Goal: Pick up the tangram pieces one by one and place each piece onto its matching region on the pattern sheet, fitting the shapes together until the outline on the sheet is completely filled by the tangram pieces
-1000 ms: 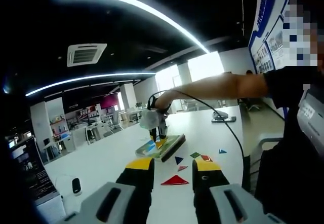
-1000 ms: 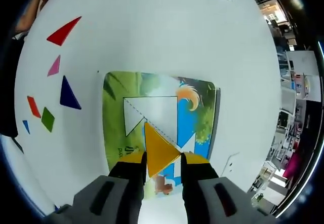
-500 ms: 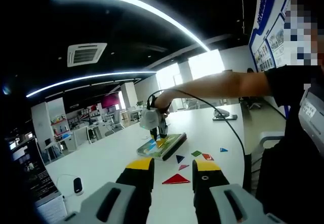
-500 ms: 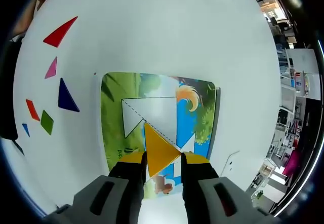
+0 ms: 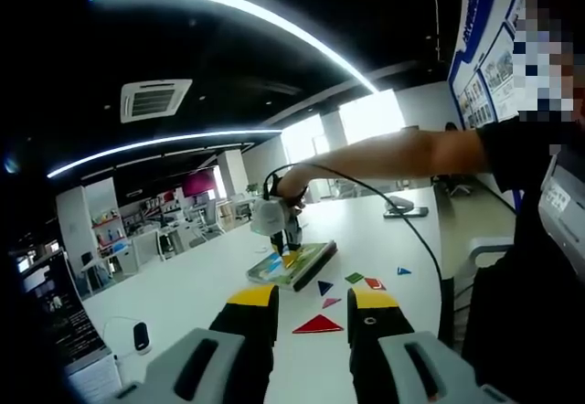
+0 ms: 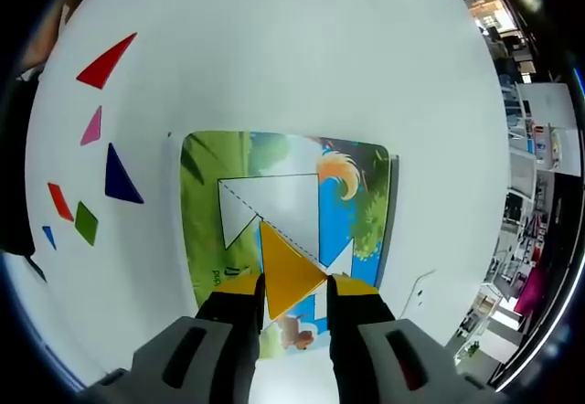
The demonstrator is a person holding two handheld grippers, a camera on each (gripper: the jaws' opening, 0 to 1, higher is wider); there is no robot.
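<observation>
Right tongs pinching orange triangle over pattern sheet, lower centre; next: seat in white outline. Left tongs spread, empty.

A flat orange triangular tangram piece sits pinched between two yellow-tipped jaws, its point reaching onto the white outlined region of the pattern sheet, a rectangular green and blue printed card lying flat on the white table. A dashed line crosses the white outline. Off the sheet, loose on the table, lie a large red triangle, a pink triangle, a dark blue triangle, a red parallelogram, a green square and a small blue triangle, all apart from one another.
</observation>
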